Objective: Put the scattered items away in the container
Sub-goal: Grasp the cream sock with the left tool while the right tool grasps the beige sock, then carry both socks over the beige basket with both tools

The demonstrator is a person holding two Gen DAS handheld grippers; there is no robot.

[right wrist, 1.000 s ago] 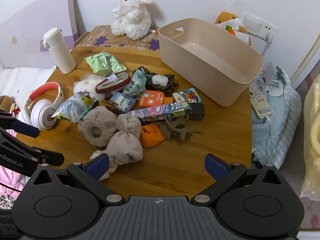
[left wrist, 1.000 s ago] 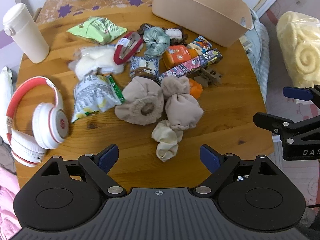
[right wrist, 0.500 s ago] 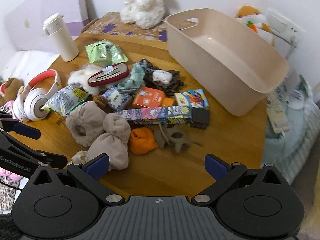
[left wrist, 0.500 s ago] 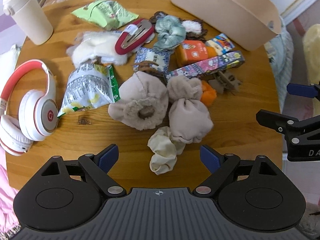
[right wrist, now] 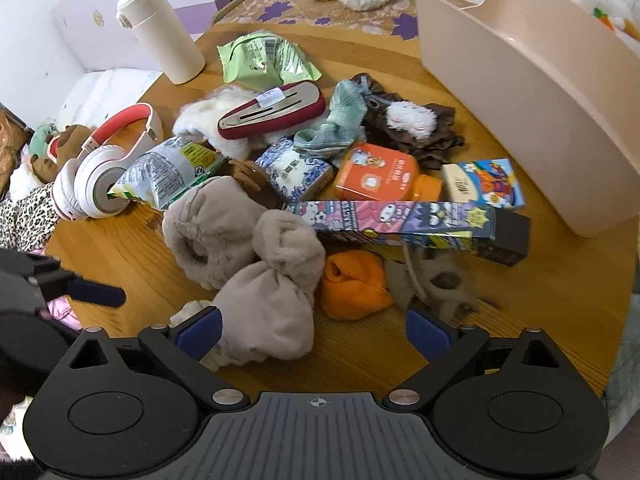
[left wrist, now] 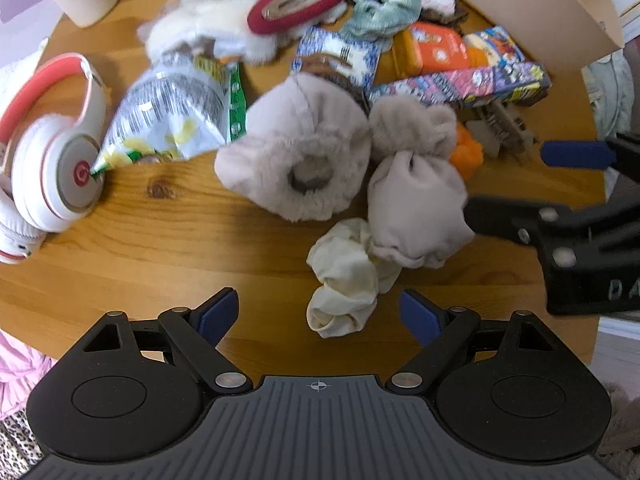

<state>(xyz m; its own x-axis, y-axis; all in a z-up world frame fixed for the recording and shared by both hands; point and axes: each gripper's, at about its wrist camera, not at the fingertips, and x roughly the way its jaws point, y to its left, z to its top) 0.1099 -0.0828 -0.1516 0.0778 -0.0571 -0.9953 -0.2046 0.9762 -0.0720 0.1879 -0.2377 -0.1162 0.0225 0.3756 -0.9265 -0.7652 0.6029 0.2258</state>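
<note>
The left hand-held gripper (left wrist: 320, 314) hangs over the near edge of the round wooden desk (left wrist: 168, 248) with its blue pads wide apart and nothing between them but a cream sock (left wrist: 344, 280), which lies just ahead of the tips, untouched. At 12 o'clock from that sock sit two beige plush bundles: a round one with a hole (left wrist: 296, 148) and a knotted one (left wrist: 416, 184), touching each other. An orange cloth (left wrist: 466, 152) peeks out at the knotted bundle's 2 o'clock.

The right hand-held gripper (right wrist: 312, 330) is also spread open and empty. In its own view the knotted bundle lies between its pads, nearer the left one; whether the pad touches the plush I cannot tell. The orange cloth is at 12 o'clock from the tips, and a grey-brown claw clip (right wrist: 432, 280), blurred, sits at 1 o'clock.

Further back the clutter runs on: a long cartoon box (right wrist: 404, 224), an orange bottle (right wrist: 380, 178), a small colourful box (right wrist: 486, 184), a blue-patterned packet (right wrist: 292, 170), a snack bag (right wrist: 168, 174), a red hair clip (right wrist: 272, 110) on white fluff (right wrist: 204, 116), a teal scrunchie (right wrist: 340, 120), a brown scrunchie (right wrist: 420, 132) and a green packet (right wrist: 260, 60). Headphones (right wrist: 104, 164) lie at 10 o'clock and a cream tumbler (right wrist: 160, 32) stands at 11 o'clock.

The beige container (right wrist: 532, 92) stands at 1 o'clock on the desk's far side; what shows of its inside holds nothing.
</note>
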